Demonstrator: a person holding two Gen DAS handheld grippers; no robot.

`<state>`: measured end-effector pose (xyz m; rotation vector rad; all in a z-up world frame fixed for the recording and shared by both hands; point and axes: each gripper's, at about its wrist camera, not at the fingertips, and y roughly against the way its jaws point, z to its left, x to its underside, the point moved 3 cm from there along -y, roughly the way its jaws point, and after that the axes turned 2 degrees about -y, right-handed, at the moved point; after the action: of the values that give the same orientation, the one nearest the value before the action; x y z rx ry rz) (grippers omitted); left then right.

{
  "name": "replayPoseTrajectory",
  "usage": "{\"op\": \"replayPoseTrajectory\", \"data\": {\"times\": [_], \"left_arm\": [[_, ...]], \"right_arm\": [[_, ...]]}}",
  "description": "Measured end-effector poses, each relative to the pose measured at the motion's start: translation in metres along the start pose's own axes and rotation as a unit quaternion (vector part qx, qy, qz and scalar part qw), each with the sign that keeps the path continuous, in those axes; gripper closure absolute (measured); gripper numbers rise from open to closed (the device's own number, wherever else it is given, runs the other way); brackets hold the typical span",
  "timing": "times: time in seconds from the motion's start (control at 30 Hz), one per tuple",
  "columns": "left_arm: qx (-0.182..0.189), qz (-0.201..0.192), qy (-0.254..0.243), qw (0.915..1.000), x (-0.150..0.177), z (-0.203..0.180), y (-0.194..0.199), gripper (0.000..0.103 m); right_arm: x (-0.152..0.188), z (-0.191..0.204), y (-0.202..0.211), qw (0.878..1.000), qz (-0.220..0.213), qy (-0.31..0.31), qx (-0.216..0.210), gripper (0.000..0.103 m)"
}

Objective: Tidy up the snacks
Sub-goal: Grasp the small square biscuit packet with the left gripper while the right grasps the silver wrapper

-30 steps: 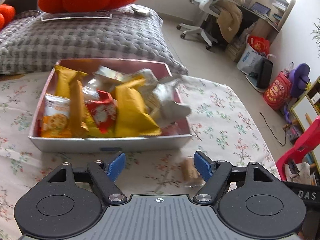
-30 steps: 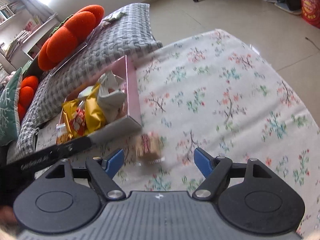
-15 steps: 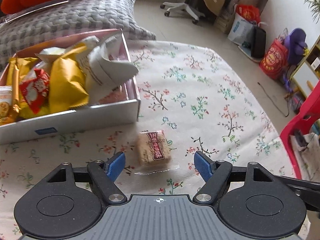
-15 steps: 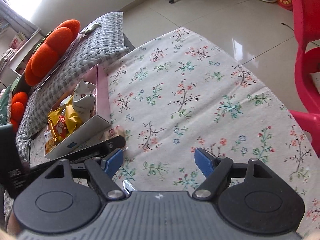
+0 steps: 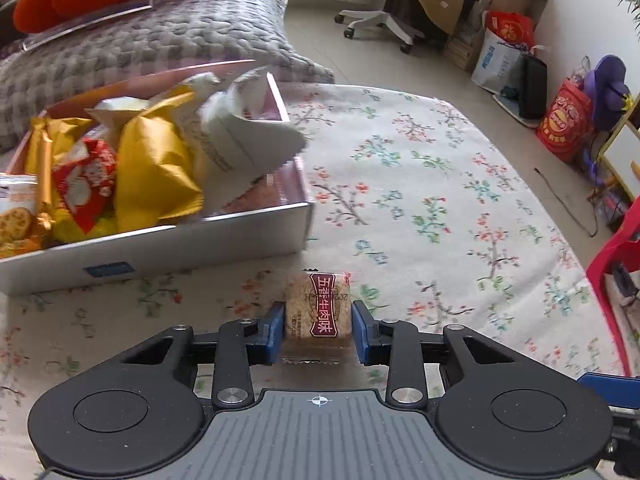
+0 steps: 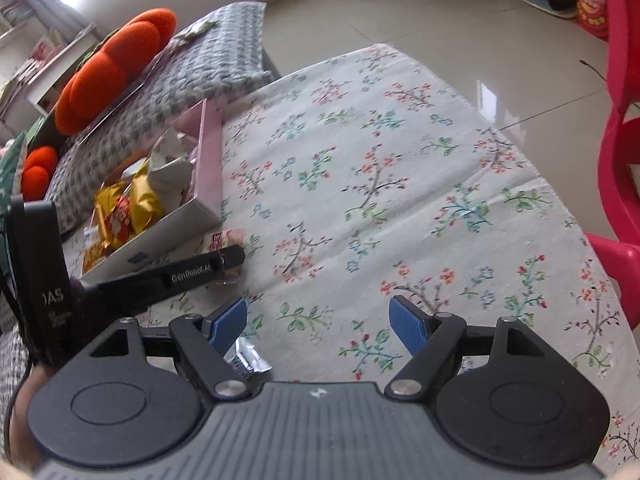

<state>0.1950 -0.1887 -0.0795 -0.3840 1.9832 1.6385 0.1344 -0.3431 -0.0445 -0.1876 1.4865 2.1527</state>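
The left gripper (image 5: 319, 330) points steeply down and forward, and its jaws have just been closing; its blue pads (image 5: 275, 330) now press on both sides of a small wrapped snack square (image 5: 319, 307) that sits between them. In the right wrist view, the left gripper's black arm reaches in from the left edge. The right gripper (image 6: 320, 322) also tilts downward, its jaws spread wide with nothing between the blue pads (image 6: 230, 322). A bit of the person's hand (image 6: 24, 396) shows at the lower left, behind the left gripper's body
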Motion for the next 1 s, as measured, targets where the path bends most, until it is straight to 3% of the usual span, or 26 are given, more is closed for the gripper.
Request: {"op": "replayPoseTrajectory", "data": {"times": [0.57,0.77,0.9,1.0], "left_arm": [[-0.014,-0.022,0.036,0.9990,0.018,0.066,0.060,0.071],[-0.015,-0.023,0.056,0.9981,0.017,0.085,0.064,0.071],[-0.012,-0.021,0.063,0.9977,0.018,0.093,0.063,0.071],[-0.006,-0.023,0.065,0.9976,0.018,0.096,0.066,0.071]], "right_arm": [[0.032,0.061,-0.037,0.991,0.086,0.098,-0.019,0.030],[0.047,0.087,-0.056,0.983,0.109,0.149,0.008,0.048],[0.050,0.100,-0.060,0.979,0.087,0.183,0.033,0.064],[0.049,0.104,-0.058,0.978,0.080,0.188,0.033,0.066]]}}
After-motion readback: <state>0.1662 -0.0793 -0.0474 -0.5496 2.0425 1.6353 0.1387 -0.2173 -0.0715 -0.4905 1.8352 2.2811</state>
